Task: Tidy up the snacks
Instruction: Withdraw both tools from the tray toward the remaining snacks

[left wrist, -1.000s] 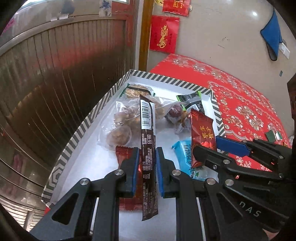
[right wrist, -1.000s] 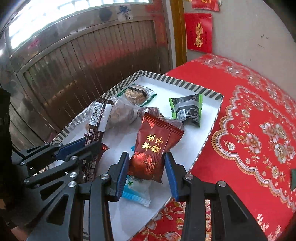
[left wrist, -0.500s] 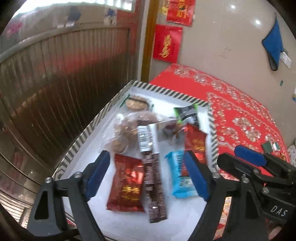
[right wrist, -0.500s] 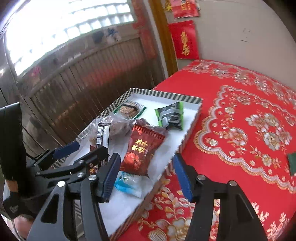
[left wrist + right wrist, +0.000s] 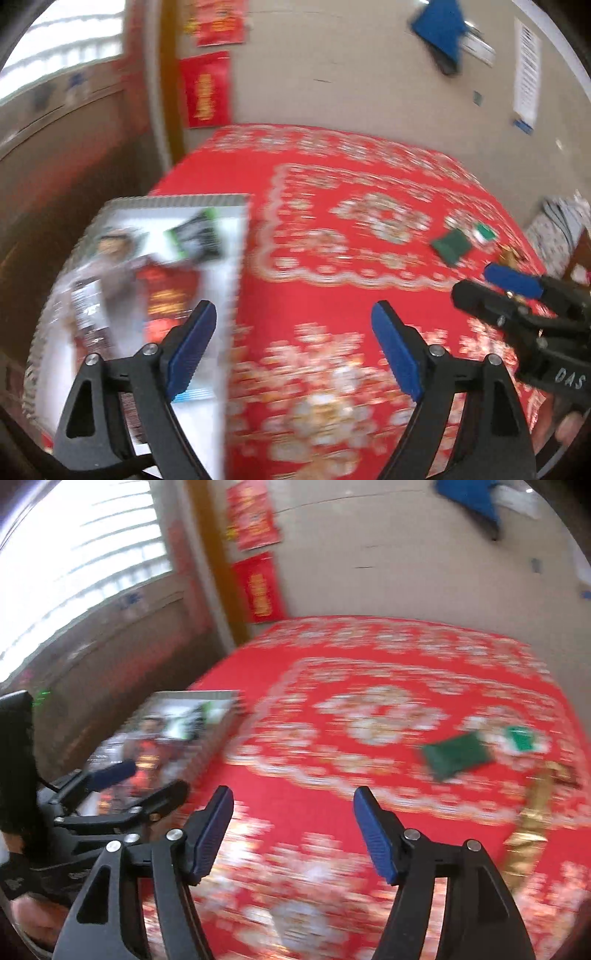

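A red floral cloth covers the counter, blurred by motion. At its left edge sits a white tray with a striped rim, holding the snacks: a red packet, a green-and-black packet, a dark bar and clear bags. Out on the cloth to the right lie a dark green packet, a smaller green one and a gold wrapper. The left gripper has just spread its fingers wide, nothing between them. The right gripper has likewise just been opening and holds nothing.
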The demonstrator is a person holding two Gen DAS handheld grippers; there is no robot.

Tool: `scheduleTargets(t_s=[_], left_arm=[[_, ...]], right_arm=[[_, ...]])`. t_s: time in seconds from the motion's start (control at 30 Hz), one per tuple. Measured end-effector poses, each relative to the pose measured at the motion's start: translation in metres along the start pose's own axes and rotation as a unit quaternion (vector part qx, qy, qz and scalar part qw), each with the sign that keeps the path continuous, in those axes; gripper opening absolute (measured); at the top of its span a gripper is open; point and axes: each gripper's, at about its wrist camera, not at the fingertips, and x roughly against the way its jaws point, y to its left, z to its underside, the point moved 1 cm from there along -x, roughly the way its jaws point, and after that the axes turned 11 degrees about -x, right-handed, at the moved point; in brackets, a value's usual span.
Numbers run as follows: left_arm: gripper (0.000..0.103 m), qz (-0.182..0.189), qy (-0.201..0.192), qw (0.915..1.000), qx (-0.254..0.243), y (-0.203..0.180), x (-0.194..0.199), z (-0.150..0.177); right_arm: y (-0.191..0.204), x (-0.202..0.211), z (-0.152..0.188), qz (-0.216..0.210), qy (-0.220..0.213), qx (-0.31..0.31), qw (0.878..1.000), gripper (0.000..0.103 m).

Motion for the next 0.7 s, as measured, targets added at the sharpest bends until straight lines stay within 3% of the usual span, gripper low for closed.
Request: scheduleTargets(t_s=[0.23, 0.33, 0.43, 0.53, 0.7], left_arm=[[0.086, 0.095, 0.014, 0.9935, -0.061, -0.080, -0.043, -0.044], [0.086, 0.111, 0.029, 0.9892, -0.091, -0.106, -0.067, -0.061], [0.086, 0.117, 0.044, 0.9831, -0.134, -0.132, -0.094, -0.077], [0.086, 0.145, 0.072, 0.9709, -0.176, -0.156, -0.128, -0.090], [0.086, 0.171, 0.085, 0.9608, -0.201, -0.177, -0.159, -0.104]], right_arm=[[-0.113, 0.032, -0.008, 0.106, -0.019, -0.102, 0.989, 0.075], [-0.146, 0.036, -0.008, 0.131, -0.018, -0.142, 0.981, 0.075], [-0.168, 0.033, -0.005, 0.142, -0.012, -0.169, 0.975, 0.076], [-0.182, 0.022, -0.004, 0.146, 0.000, -0.186, 0.972, 0.077], [-0.188, 0.007, -0.002, 0.146, 0.014, -0.193, 0.970, 0.077]])
